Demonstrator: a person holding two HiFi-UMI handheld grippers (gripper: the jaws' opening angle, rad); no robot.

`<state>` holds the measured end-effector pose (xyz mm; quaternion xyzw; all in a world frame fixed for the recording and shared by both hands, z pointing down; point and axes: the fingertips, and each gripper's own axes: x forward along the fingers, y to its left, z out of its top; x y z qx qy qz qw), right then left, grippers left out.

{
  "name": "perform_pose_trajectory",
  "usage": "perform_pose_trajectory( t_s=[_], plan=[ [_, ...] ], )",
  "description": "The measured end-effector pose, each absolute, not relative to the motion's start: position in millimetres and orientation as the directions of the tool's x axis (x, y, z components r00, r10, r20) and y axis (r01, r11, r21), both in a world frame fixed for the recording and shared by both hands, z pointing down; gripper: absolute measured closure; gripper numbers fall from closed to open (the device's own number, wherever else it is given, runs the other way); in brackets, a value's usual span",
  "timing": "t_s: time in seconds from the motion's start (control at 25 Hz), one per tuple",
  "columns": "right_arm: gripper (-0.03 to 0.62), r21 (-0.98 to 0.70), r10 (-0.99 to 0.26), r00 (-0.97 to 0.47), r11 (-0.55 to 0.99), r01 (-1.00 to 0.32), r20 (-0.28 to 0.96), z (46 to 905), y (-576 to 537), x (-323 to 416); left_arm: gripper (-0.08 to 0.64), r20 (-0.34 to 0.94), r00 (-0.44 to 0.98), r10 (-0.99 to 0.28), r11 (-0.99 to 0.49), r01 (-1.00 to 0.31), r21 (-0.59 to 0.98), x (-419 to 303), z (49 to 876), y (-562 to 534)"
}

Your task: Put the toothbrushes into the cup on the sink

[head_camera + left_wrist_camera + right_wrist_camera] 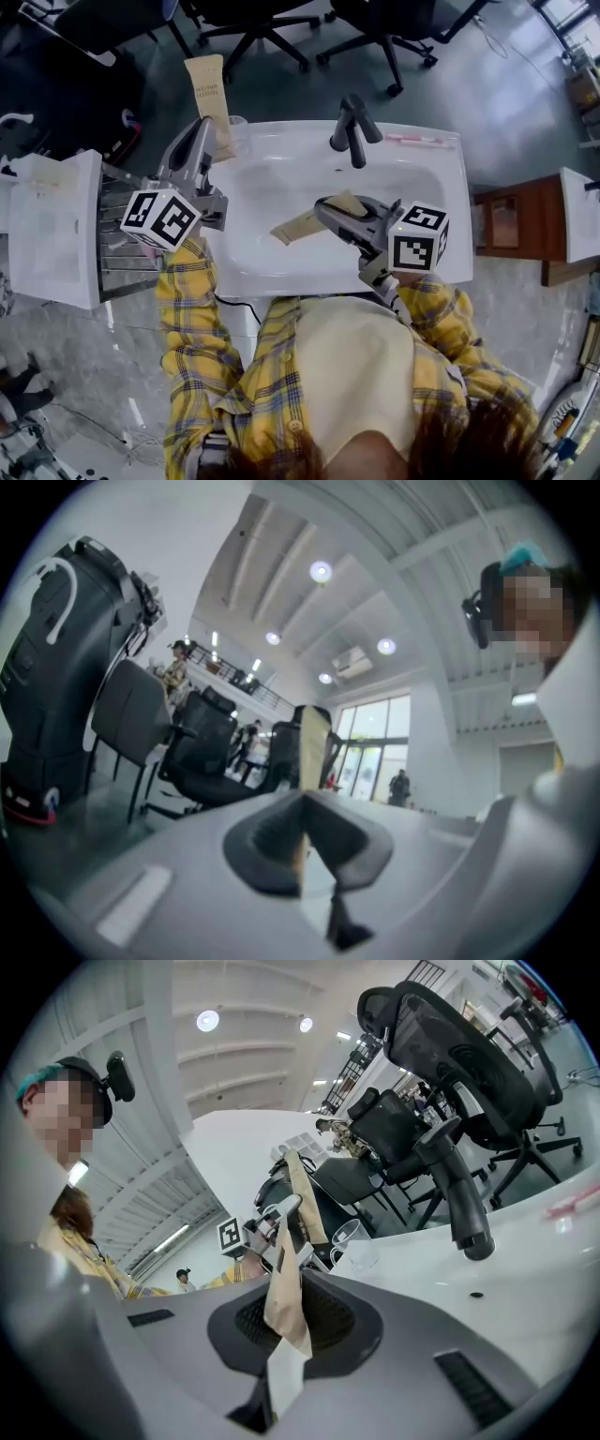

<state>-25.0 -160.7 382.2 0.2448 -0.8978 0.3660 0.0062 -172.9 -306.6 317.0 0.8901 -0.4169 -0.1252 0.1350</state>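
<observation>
My left gripper is shut on a tan paper toothbrush packet, which stands upright over the sink's back left corner. A clear cup stands just right of it on the rim of the white sink. Over the basin, my right gripper is shut on a second tan packet that points left. A pink toothbrush lies on the back ledge, right of the black faucet.
A metal wire rack and a white box stand left of the sink. At the right is a wooden cabinet. Office chairs stand on the floor behind the sink.
</observation>
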Motion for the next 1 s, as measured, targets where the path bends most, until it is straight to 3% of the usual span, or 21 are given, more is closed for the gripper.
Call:
perform_pose_trajectory(
  t_s=[0.24,0.52,1.0],
  plan=[
    [0.569,-0.658,-0.444,-0.872,0.596,-0.46,0.207,387.6,-160.0,-23.3,0.555,-0.213,0.572,-0.792,-0.61,-0.728,0.313,-182.2,311.3,-324.2],
    [0.569,-0.658,-0.459,-0.862,0.584,-0.475,0.214,388.9,-160.6,-22.1,0.555,-0.245,0.577,-0.779,-0.627,-0.714,0.312,-178.2,324.1,-333.6],
    [0.569,-0.66,-0.485,-0.845,0.562,-0.498,0.224,392.5,-165.3,-17.6,0.555,-0.196,0.625,-0.756,-0.653,-0.698,0.293,-170.7,349.3,-341.7]
  ],
)
